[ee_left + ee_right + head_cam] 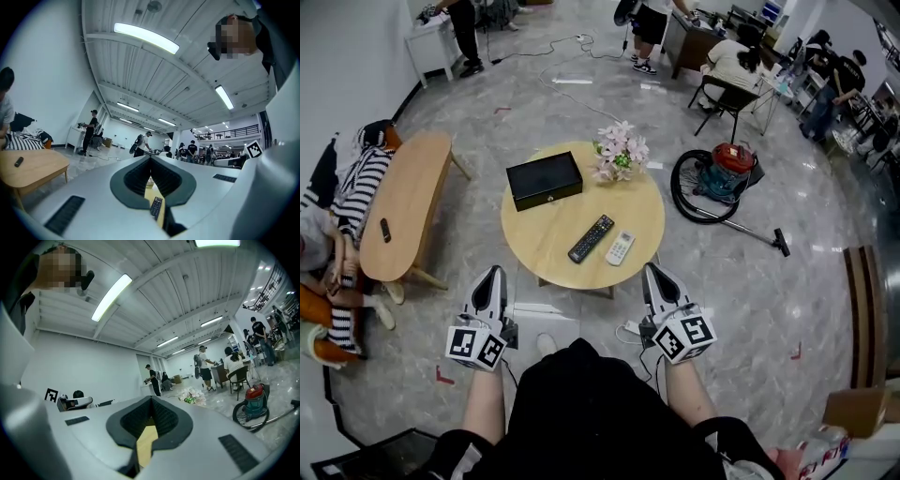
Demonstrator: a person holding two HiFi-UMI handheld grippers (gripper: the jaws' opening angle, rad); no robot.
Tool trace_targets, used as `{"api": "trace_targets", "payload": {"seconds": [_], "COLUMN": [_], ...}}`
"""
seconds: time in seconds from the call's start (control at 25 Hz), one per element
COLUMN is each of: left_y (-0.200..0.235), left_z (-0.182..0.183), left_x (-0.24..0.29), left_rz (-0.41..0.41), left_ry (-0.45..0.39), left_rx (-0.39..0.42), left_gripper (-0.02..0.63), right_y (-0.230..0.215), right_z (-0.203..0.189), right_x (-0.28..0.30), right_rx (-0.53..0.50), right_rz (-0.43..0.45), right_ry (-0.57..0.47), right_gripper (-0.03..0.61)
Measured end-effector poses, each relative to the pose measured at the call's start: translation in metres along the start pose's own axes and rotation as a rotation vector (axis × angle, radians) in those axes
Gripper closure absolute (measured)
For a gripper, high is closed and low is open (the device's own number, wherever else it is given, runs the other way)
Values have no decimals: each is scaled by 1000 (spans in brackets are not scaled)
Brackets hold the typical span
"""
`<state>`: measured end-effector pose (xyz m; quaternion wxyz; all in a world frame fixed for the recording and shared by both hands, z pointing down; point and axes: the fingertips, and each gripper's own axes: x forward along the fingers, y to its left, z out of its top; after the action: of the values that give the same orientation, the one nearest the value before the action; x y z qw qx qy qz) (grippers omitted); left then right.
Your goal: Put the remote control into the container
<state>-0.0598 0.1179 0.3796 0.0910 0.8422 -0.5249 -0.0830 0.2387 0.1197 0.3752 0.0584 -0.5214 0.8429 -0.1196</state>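
Remote control [591, 238], black, lies on table [548, 220] over marble floor [581, 103]; left tool [492, 273] and right tool [653, 271] closed.

round wooden table [546, 246], black box [544, 180], flowers [620, 151], black remote [592, 238], white remote [620, 247]

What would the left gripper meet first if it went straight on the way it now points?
Probably the round table, whose near edge lies ahead of the left gripper, claw shut. Its view shows tabletop and black remote low in the gap, so it might pass just above; height unclear.
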Motion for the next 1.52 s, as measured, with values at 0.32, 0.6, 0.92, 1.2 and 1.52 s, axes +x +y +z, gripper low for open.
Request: {"api": "trace_targets", "payload": {"seconds": [0.32,0.6,0.92,1.2,1.52], "left_y": [67,122,169,176,197], "left_z": [6,19,14,-7,-24], "left_x": [11,2,-14,2,63], "left_rz": [0,-17,21,30,54], "left_ry": [-16,2,35,110,180], "left_rx": [-11,20,-9,-15,8], "left_gripper": [607,607,607,607,607], "right_y": [38,77,98,87,48], "right_z": [-8,-18,-42,-60,-73], "right_x": [79,139,169,178,228], "right_rx": [-45,-77,-138,-156,-117], "right_rz": [34,81,86,60,76], "right_ry": [28,37,117,182,223], "right_gripper": [572,571,571,571,571]}}
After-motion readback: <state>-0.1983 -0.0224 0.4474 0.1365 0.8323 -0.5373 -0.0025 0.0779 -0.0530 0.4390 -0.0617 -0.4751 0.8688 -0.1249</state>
